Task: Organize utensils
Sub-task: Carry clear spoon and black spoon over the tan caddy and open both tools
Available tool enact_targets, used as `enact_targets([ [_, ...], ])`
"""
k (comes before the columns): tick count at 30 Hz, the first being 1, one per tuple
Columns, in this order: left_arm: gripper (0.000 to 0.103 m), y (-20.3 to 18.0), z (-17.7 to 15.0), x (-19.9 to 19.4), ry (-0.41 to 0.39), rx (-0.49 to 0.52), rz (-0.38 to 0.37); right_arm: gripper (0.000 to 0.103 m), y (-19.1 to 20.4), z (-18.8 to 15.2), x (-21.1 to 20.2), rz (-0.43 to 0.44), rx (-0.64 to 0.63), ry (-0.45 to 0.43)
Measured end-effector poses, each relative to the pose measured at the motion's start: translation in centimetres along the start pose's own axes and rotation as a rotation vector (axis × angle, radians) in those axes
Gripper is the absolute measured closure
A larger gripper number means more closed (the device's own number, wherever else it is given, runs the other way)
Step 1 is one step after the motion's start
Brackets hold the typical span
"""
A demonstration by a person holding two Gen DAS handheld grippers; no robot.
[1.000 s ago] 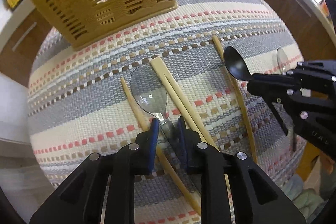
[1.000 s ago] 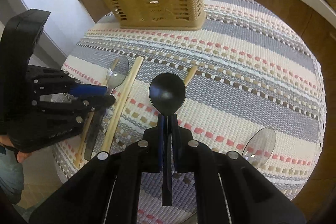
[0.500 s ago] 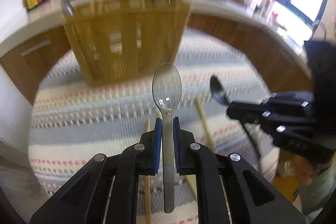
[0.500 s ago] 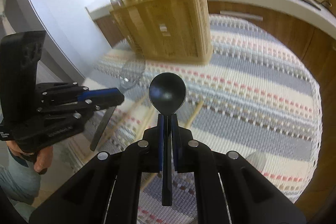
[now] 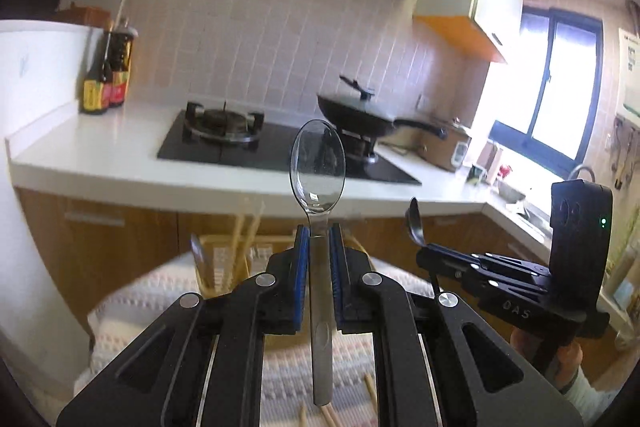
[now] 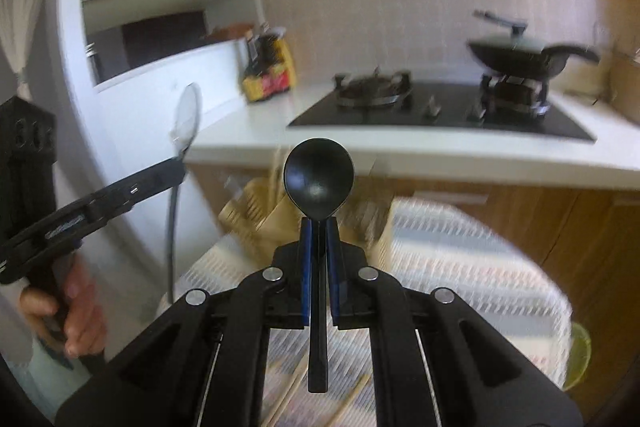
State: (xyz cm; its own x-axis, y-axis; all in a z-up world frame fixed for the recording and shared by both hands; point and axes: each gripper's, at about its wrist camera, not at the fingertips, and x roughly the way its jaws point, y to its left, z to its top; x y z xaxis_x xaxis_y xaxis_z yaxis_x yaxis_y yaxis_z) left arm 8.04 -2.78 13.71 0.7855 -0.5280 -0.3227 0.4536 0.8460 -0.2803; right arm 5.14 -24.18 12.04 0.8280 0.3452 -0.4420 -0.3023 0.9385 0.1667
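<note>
Both grippers are up off the mat now, pitched to look across the kitchen rather than down at the striped cloth as a second ago. The left gripper [image 5: 319, 241] pinches the neck of the clear spoon [image 5: 318, 171], jaws pressed on its handle, bowl standing upright against the stove [image 5: 224, 131] and wok [image 5: 360, 115] behind; a second ago that spoon still lay flat on the mat. The right gripper [image 6: 319, 233] clamps the black spoon [image 6: 319, 183] the same way, bowl up, handle hanging down between the fingers, as it was held before. The yellow basket [image 5: 228, 259] has dropped low in the left view, just past the fingertips, with chopsticks and a spoon standing in it; in the right view it is blurred behind the black spoon. Loose chopsticks [image 5: 370, 389] lie on the striped mat [image 5: 132, 303] below. The right view is smeared with motion.
</note>
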Motion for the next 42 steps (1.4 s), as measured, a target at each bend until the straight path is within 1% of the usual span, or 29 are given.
enact_targets([
  [2,0.095,0.7,0.7,0.5,-0.024,0.000,-0.007,0.098,-0.3,0.9,0.8,0.015,0.021,-0.027],
  [5,0.094,1.7,1.5,1.6,-0.074,-0.004,-0.009,0.098,-0.7,2.1,2.0,0.006,0.035,-0.100],
  [7,0.094,2.6,2.1,2.2,-0.112,-0.015,-0.021,0.098,-1.0,2.6,3.3,-0.008,0.060,-0.132],
  [9,0.094,3.4,2.3,3.1,-0.143,-0.018,-0.013,0.098,-1.4,2.7,4.6,-0.018,0.088,-0.158],
  [11,0.094,4.0,2.3,4.0,-0.175,-0.013,-0.007,0.098,-1.7,2.9,5.6,-0.046,0.100,-0.190],
  [14,0.094,4.7,2.1,5.2,-0.199,-0.005,0.000,0.098,-1.5,2.7,6.9,-0.104,0.076,-0.213],
  [17,0.094,5.3,1.4,6.5,-0.217,0.003,0.019,0.098,-1.6,2.6,8.0,-0.122,0.074,-0.213],
  [21,0.094,5.7,0.4,7.6,-0.216,0.030,0.045,0.098,-1.6,1.8,8.6,-0.185,0.068,-0.255],
  [25,0.094,5.3,-0.7,8.6,-0.204,0.093,0.067,0.098,-1.4,0.9,9.3,-0.205,0.050,-0.262],
  [28,0.094,5.3,-1.3,9.0,-0.211,0.121,0.085,0.098,-1.5,0.4,9.8,-0.213,0.043,-0.265],
  [31,0.094,5.5,-1.8,9.4,-0.203,0.133,0.089,0.098,-1.6,-0.1,9.5,-0.226,0.036,-0.299],
  [33,0.093,5.7,-2.2,9.7,-0.190,0.132,0.085,0.097,-1.7,-0.4,9.4,-0.216,0.040,-0.292],
  [37,0.093,6.3,-3.0,9.9,-0.172,0.118,0.081,0.097,-2.0,-1.0,9.3,-0.188,0.058,-0.249],
  [38,0.092,6.4,-3.1,9.8,-0.169,0.114,0.078,0.095,-2.2,-1.2,9.1,-0.177,0.070,-0.231],
  [42,0.084,6.4,-3.5,9.3,-0.157,0.118,0.081,0.094,-2.4,-1.6,8.1,-0.140,0.097,-0.201],
])
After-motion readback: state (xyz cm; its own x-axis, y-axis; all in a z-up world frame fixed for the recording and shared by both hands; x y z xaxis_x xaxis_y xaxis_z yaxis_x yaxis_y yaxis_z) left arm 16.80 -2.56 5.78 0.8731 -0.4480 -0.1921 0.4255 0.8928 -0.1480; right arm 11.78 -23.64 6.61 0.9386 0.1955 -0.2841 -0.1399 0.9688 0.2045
